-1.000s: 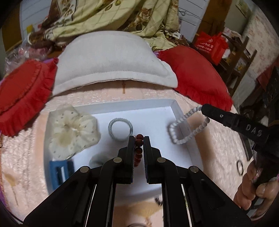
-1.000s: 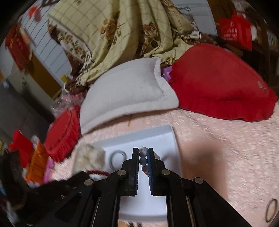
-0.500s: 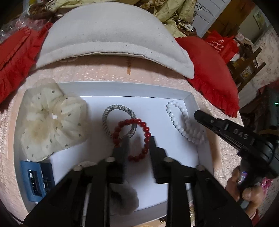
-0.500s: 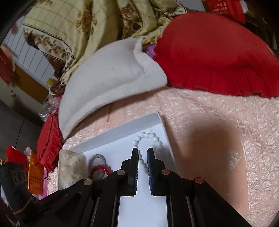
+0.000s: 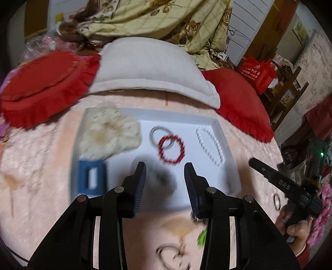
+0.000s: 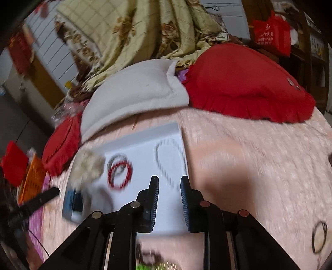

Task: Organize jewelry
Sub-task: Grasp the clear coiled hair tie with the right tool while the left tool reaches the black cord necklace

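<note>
A white tray (image 5: 225, 143) lies on the pink bedspread. In it lie a red bead bracelet (image 5: 171, 149), overlapping a grey cord ring (image 5: 154, 134), a white pearl bracelet (image 5: 209, 145), a cream scrunchie (image 5: 108, 133), a blue clip (image 5: 91, 176) and a grey fluffy tie (image 5: 161, 178). My left gripper (image 5: 165, 172) is open and empty above the tray's near part. My right gripper (image 6: 169, 184) is open and empty, over the tray's near right, near the pearl bracelet (image 6: 168, 160). The red bracelet (image 6: 120, 174) shows there too.
A black hair tie (image 6: 319, 234) lies on the bedspread right of the tray. A thin metal bracelet (image 5: 172, 255) lies blurred at the near edge. A grey pillow (image 5: 149, 68), red cushions (image 5: 238, 103) and a floral quilt (image 5: 157, 18) lie behind the tray.
Both grippers let go: the red bracelet and the pearl bracelet now lie in the tray. Both grippers opened and pulled back from the tray.
</note>
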Tool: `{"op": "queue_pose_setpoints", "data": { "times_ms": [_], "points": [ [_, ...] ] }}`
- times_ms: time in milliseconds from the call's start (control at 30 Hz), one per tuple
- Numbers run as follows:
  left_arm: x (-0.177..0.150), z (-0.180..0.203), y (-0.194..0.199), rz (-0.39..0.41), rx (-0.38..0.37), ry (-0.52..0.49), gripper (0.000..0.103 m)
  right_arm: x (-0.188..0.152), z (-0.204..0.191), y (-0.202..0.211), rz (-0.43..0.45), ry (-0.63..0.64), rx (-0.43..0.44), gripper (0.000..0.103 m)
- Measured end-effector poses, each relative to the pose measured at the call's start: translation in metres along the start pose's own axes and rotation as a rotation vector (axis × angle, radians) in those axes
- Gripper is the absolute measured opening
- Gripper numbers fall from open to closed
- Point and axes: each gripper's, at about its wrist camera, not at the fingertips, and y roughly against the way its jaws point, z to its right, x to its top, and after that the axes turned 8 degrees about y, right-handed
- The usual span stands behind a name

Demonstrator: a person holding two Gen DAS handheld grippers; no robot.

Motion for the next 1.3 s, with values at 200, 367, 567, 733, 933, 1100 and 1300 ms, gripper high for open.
{"op": "queue_pose_setpoints", "data": {
  "times_ms": [200,367,567,733,933,1100,1300],
  "points": [
    [-0.067,-0.018,0.016,-0.021,0.050,-0.058,0.037,-0.074,-0.007,0.018,-0.060,0.064,0.022,0.020],
    [-0.122,-0.026,-0.009,-0.130,0.044,-0.052,0.037,-0.111,-0.012,0.012,-0.105,0.071,0.049,0.020],
    [-0.148,-0.011,-0.035,-0.196,0.019,-0.070,0.037,-0.117,-0.017,0.010,-0.110,0.081,0.047,0.020],
    [-0.150,0.004,-0.042,-0.159,0.042,-0.123,0.014,-0.122,-0.029,0.001,-0.118,0.125,0.063,0.020],
    [-0.145,-0.008,-0.039,-0.157,0.041,-0.086,0.002,-0.120,-0.045,-0.017,-0.118,0.193,0.033,0.021],
    [-0.146,-0.020,-0.012,-0.114,0.023,-0.069,0.002,-0.120,-0.044,-0.022,-0.111,0.174,0.042,0.012],
    [-0.149,-0.029,0.028,-0.043,-0.017,-0.039,0.002,-0.126,-0.037,0.003,-0.065,0.104,0.087,0.010]
  ]
}}
